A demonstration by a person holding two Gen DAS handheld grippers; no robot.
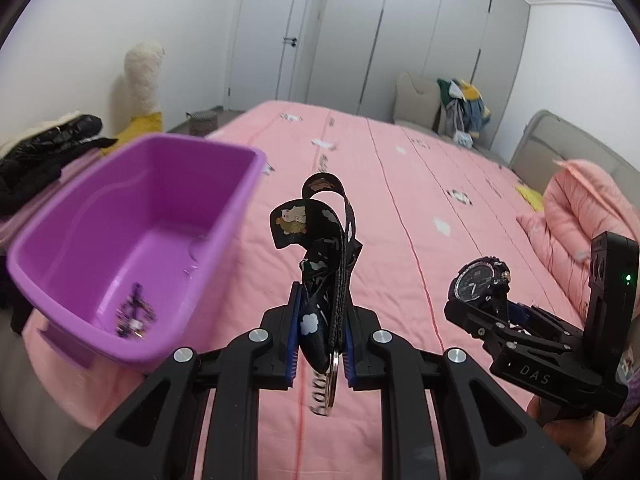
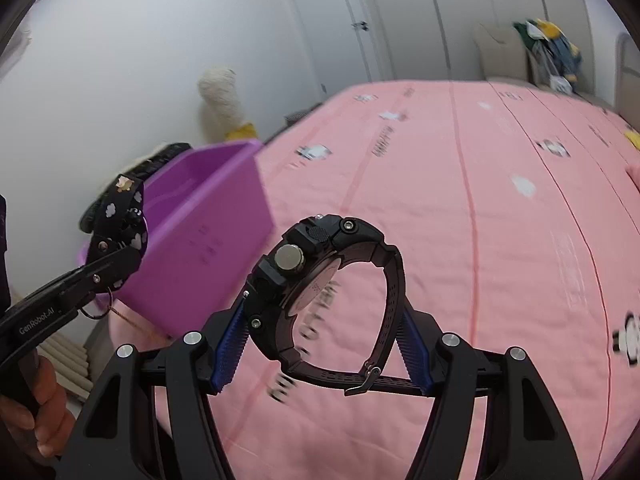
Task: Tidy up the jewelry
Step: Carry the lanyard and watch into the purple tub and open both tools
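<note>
A wide bed under a pink printed quilt fills the room. White walls rise behind it, with a closed white door and tall white wardrobe doors. A beige chair heaped with clothes stands in the far corner, beside a grey headboard.

Right gripper clamps a chunky black rubber-strapped wristwatch between its blue pads, above the pink quilted bedspread. Off to the left, the left gripper pinches a black cloud-print lanyard strap beside the purple plastic tub.
</note>
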